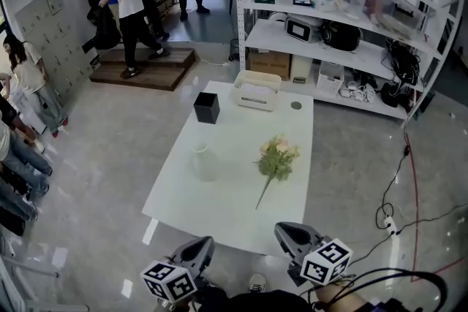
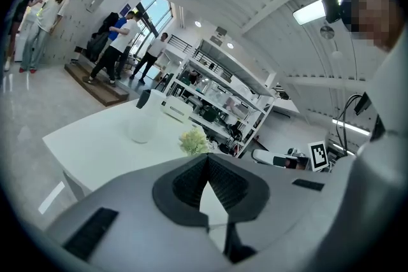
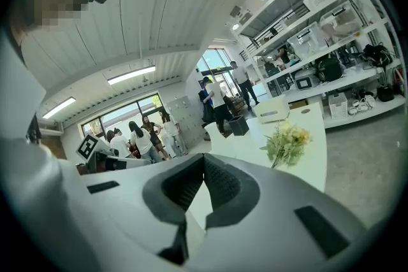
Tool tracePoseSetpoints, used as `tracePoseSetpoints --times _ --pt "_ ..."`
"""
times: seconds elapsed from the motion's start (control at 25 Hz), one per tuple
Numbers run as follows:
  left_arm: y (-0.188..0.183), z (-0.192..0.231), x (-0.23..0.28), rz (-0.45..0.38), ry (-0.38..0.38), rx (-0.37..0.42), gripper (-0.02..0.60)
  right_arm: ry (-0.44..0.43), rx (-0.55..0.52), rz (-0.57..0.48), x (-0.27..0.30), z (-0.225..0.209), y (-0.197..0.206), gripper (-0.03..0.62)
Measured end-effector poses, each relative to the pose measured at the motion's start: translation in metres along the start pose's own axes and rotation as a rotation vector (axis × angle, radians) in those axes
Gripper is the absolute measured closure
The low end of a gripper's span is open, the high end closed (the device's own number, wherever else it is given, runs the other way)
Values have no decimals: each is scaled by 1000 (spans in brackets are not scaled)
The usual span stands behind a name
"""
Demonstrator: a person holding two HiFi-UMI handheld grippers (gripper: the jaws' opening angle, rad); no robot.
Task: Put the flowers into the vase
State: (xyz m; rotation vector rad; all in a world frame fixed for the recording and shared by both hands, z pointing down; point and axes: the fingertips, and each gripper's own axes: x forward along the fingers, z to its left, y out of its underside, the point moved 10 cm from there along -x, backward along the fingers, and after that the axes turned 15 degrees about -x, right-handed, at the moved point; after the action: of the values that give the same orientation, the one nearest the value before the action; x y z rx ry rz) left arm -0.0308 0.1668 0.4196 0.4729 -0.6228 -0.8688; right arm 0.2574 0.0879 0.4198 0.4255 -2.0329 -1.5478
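White table on a grey polished floor, seen from its near edge. Vase: white, narrow-necked, upright, left of the table's centre and toward the left edge, empty as far as the head view shows. Flowers: 1 small bunch, pale yellow-cream blooms with green leaves, lying flat right of centre, heads toward the far edge, thin stem running back toward the near edge. Flowers and vase are apart, with bare tabletop between them. Black box stands near the far-left corner, beyond the vase. White basket sits at the middle of the far edge, and a small round disc lies near the far-right corner. Left tongs and right tongs both hang just off the near edge, over the floor, touching nothing. Left gripper view: the left tongs are closed tip to tip with nothing between them; vase and flowers sit ahead on the table. Right gripper view: the right tongs are likewise closed and empty, flowers ahead to the right. Beyond the far edge is a white shelving unit loaded with gear. Several people stand at far left. Cables trail on the floor to the right.
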Motion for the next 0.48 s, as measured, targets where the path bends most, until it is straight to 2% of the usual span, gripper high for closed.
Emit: tracePoseSetpoints --times 0.28,0.48 --pt "5 -16 21 20 13 26 580 -7 0 -10 -13 -12 -2 591" --pt "4 -24 33 54 30 43 580 35 24 -16 -21 -20 2 585"
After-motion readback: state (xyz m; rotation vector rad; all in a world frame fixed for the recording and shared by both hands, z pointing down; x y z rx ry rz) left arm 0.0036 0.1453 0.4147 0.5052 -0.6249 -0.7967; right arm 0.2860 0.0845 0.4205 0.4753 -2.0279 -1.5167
